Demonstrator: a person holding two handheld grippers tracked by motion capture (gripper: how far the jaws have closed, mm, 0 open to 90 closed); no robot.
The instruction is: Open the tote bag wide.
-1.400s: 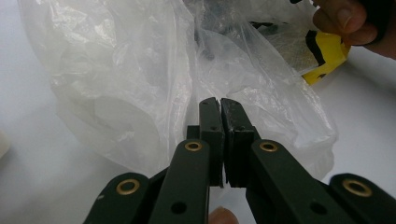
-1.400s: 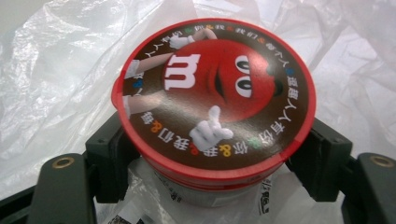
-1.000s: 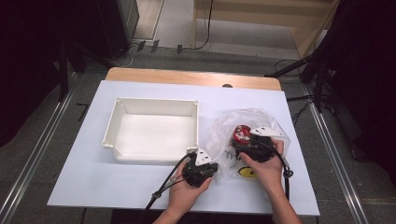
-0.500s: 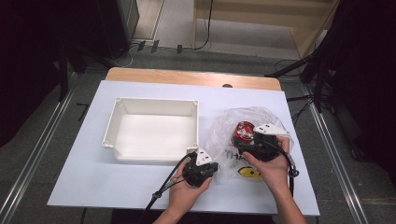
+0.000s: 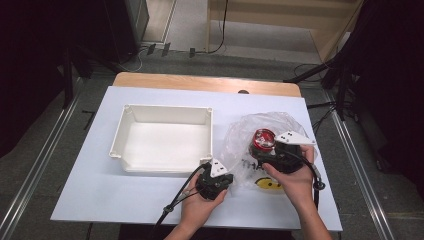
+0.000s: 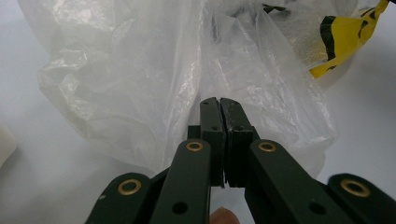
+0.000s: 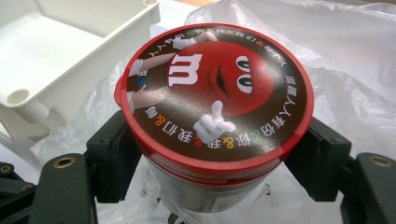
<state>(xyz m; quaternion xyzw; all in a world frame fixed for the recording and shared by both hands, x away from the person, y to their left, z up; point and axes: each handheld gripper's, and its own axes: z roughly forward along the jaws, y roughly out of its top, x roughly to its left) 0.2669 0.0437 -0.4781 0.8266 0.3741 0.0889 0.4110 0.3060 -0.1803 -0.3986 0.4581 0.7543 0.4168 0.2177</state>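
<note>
- White tray (image 5: 165,137) sits at the table's (image 5: 90,195) left.
- Left gripper (image 5: 216,176): fingers (image 6: 212,135) pressed together, pinching the clear plastic bag's (image 5: 240,145) edge.
- Right gripper (image 5: 272,152): fingers (image 7: 112,158) clamp the red-lidded candy jar (image 7: 215,112) below its lid; its base is hidden in the bag.

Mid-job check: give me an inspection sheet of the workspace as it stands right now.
Surface: white table top, wooden edge at the far side.
Job's things: red-lidded candy jar over the clear plastic bag; white bin empty.
Clutter: nothing seen.
Grippers: left hand-held gripper shut on the bag's film; right hand-held gripper clamped on the jar below its lid.
Cables: black cable trailing off the left one.
Surroundings: grey floor, dark stands.
</note>
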